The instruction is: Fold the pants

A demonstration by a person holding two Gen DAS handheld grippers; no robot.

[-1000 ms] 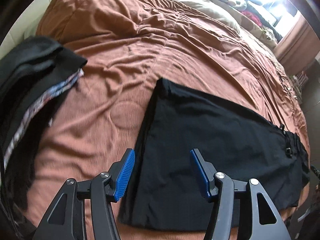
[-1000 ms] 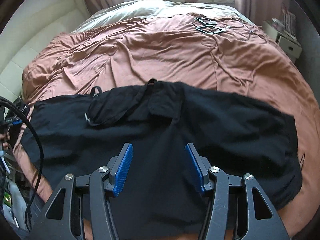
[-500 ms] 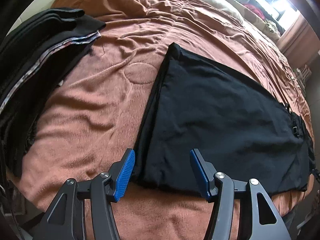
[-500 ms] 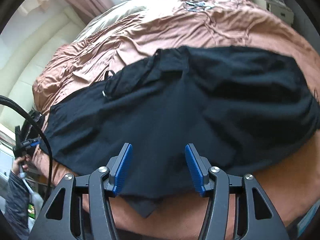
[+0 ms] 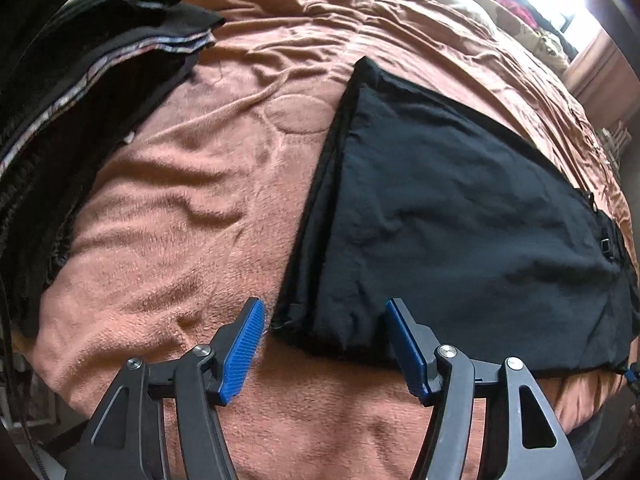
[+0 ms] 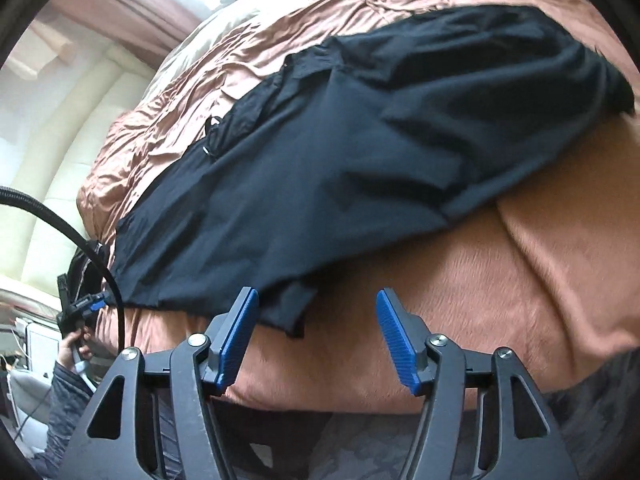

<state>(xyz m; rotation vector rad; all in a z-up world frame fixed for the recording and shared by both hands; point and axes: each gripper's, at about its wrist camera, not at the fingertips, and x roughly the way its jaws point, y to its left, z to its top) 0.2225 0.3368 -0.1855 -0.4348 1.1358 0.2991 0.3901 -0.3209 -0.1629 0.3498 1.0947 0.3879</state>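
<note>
Now the black pants (image 5: 460, 216) lie flat along the near edge of the brown blanket (image 5: 180, 208), and both grippers are lining up on the near hem for a pickup. The left gripper (image 5: 324, 336) gapes empty over the leg-end corner; the right gripper (image 6: 316, 332), jaws just widened, holds nothing by a stray flap. Next, I judge, each must close on its edge and carry it across.
</note>
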